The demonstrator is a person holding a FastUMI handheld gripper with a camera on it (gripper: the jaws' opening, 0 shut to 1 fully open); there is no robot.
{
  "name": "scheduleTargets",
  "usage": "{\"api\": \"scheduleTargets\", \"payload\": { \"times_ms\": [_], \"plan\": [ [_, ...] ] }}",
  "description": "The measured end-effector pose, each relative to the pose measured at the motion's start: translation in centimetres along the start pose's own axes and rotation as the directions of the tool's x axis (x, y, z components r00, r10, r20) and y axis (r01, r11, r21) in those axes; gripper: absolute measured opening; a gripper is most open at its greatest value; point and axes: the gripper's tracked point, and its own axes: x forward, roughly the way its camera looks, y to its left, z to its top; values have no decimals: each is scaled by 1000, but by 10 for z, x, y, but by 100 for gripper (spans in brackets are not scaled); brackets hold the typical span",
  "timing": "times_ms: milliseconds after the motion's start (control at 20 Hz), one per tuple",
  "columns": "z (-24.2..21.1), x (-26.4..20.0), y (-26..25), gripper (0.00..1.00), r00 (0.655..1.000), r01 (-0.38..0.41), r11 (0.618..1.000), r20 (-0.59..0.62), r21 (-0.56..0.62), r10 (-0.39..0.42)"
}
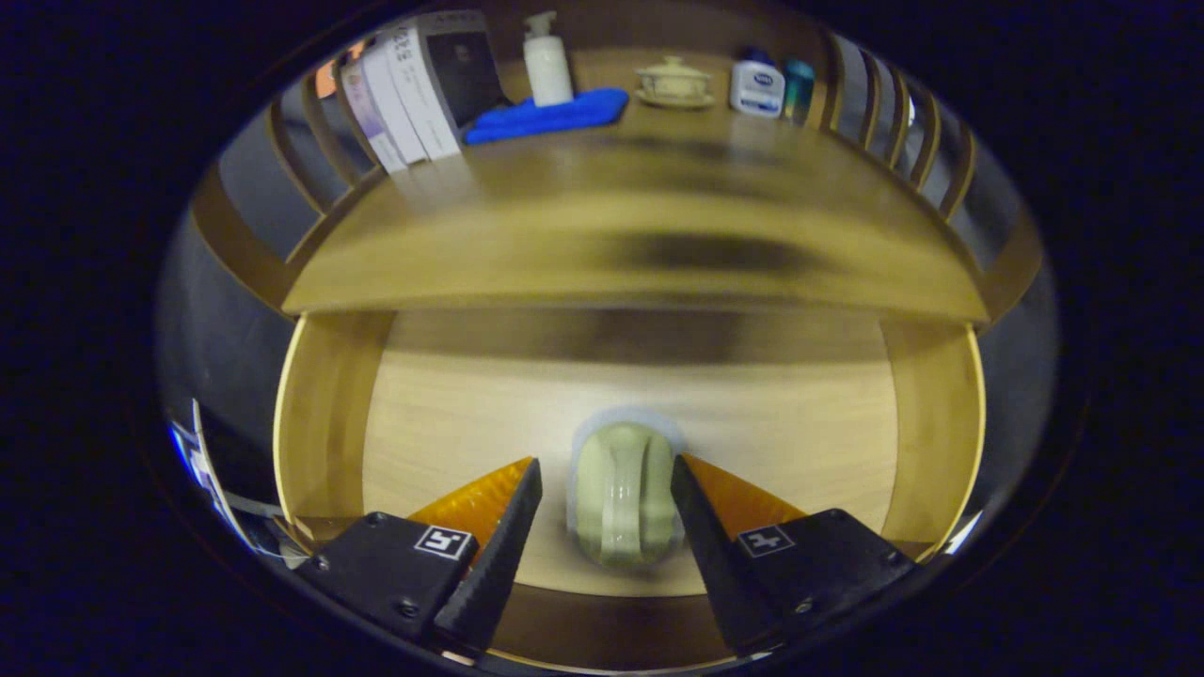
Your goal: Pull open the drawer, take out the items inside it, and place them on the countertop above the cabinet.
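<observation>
The gripper (607, 480) hangs over the open drawer (320, 423), its fingers spread fairly wide with a pale green cup (625, 498) between them. The cup lies on its side on the drawer's floor, near the drawer's front; its glazed, rounded body shows a raised handle along the top. The left finger stands a little clear of it, the right finger sits just beside it, and whether that one touches cannot be told. Neither finger presses on it.

The drawer is light wood with a smooth, pale grained bottom and thin yellowish walls on the left and right. Above and beyond it runs the countertop (640, 235), a darker polished wood slab. At its far side stand some upright books (414, 85) on the left, a white pump bottle (547, 61) on a folded blue cloth (550, 115), a small cream lidded cup on a saucer (673, 83), a white jar with a blue label (757, 86) and a teal bottle (799, 89) just beside it. Slatted wooden rails (894, 122) rise on either side.
</observation>
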Motion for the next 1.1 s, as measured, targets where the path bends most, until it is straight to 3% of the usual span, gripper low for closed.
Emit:
{"api": "scheduleTargets", "payload": {
  "times_ms": [150, 400, 650, 1100],
  "plan": [
    [-3, 8, -10, 73, 999, 22, 999, -46, 33, -21],
    [0, 9, -13, 36, 996, 60, 998, -68, 22, -59],
    [1, 3, -10, 18, 998, 40, 999, -46, 4, -39],
    [11, -72, 1, 16, 999, 33, 998, 33, -60, -31]
  ]
}}
